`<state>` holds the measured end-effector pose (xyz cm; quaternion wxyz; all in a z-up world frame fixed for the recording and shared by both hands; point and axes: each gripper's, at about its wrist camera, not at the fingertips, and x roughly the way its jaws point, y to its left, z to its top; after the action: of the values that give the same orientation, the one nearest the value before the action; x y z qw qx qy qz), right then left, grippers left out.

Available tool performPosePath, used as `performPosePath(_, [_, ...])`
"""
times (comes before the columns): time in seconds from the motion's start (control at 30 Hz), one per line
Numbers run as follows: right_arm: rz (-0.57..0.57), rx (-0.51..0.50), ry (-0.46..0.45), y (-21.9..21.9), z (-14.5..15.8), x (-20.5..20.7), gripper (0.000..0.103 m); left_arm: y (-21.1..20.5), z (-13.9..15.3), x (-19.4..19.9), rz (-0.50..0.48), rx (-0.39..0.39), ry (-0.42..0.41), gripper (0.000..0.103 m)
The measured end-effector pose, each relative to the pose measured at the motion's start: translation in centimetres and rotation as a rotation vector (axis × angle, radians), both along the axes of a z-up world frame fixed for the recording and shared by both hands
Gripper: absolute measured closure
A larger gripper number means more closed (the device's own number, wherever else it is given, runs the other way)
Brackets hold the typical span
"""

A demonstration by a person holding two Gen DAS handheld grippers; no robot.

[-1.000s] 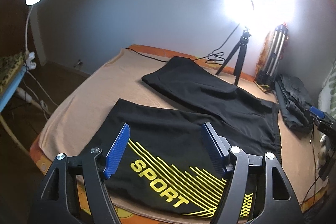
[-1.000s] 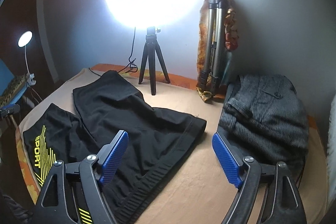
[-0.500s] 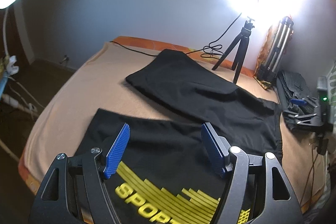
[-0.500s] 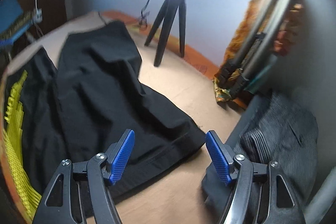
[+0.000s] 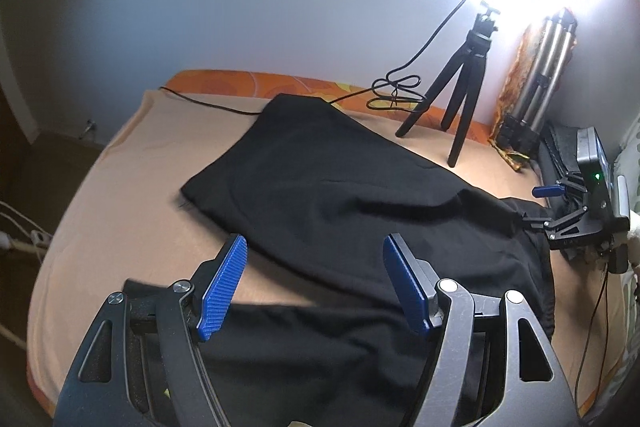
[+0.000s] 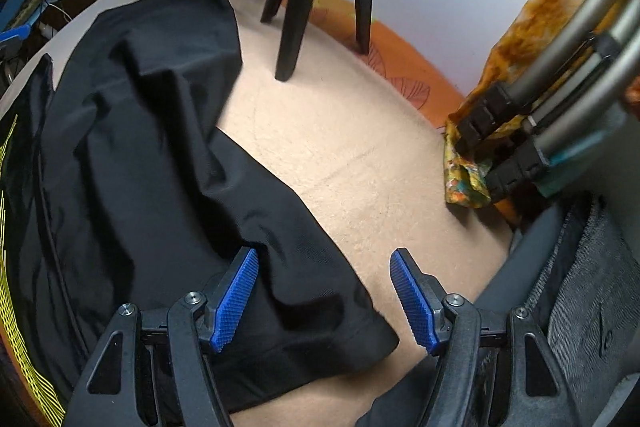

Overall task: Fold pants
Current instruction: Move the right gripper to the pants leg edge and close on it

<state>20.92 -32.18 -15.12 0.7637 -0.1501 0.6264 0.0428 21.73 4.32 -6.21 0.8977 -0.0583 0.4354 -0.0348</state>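
The black pants (image 5: 360, 211) lay spread across the bed (image 5: 120, 163), legs splayed apart in a V, the far leg running up toward the small black tripod (image 5: 460, 83) by the wall. Nothing had been folded yet, by the look of it; this read as the reach-in before the first fold.

The left claw (image 5: 316, 281) hovered over the gap between the two legs, blue pads wide apart, nothing between them, only cloth and blanket below. Over on the other side, the right claw (image 6: 324, 295) pointed steeply down at the waistband corner (image 6: 360, 339). Its jaws had just been closing a little, yet they stood well apart and pinched nothing; the left pad (image 6: 236, 295) hung over black fabric, the other over bare blanket. In the left view that claw showed up right at the waist end of the pants.

A folded grey garment (image 6: 592, 307) sat just beside the right claw, and a silver tripod (image 6: 560, 75) leaned against the wall beyond.

The call from here: the right claw would need to drop onto the waistband edge and close on it, while the left would have to settle on a leg hem, so one leg could be carried over the other. Catching every layer would be the tricky bit.
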Motion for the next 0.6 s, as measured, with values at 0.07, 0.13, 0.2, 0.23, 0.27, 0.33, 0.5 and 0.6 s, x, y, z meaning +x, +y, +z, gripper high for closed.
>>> performPosePath(0.07, [-0.013, 0.017, 0.021, -0.5, -0.5, 0.5, 0.033, -0.6, -0.7, 1.3, -0.015, -0.004, 0.02, 0.032])
performPosePath(0.13, [-0.03, 0.042, 0.037, -1.0, -1.0, 0.8, 0.033, -1.3, -1.4, 2.3, -0.03, 0.008, 0.033, 0.032])
performPosePath(0.2, [-0.049, 0.072, 0.051, -1.4, -1.4, 1.0, 0.033, -1.8, -1.9, 2.9, -0.038, 0.019, 0.041, 0.032])
performPosePath(0.23, [-0.062, 0.094, 0.053, -1.9, -1.6, 1.2, 0.034, -2.1, -2.3, 3.3, -0.039, 0.015, 0.047, 0.032])
performPosePath(0.27, [-0.077, 0.121, 0.06, -2.3, -1.6, 1.2, 0.037, -2.2, -2.6, 3.5, -0.037, 0.012, 0.052, 0.032])
performPosePath(0.33, [-0.091, 0.177, 0.067, -3.3, -1.6, 1.2, 0.058, -2.4, -3.2, 4.0, -0.035, 0.011, 0.062, 0.032])
performPosePath(0.5, [-0.173, 0.304, 0.02, -4.3, 0.3, -0.2, 0.087, -2.3, -4.5, 5.1, -0.023, -0.003, 0.099, 0.032])
performPosePath(0.6, [-0.192, 0.383, -0.072, -3.7, 2.8, -2.3, 0.092, -2.0, -4.3, 5.8, -0.014, -0.023, 0.103, 0.032])
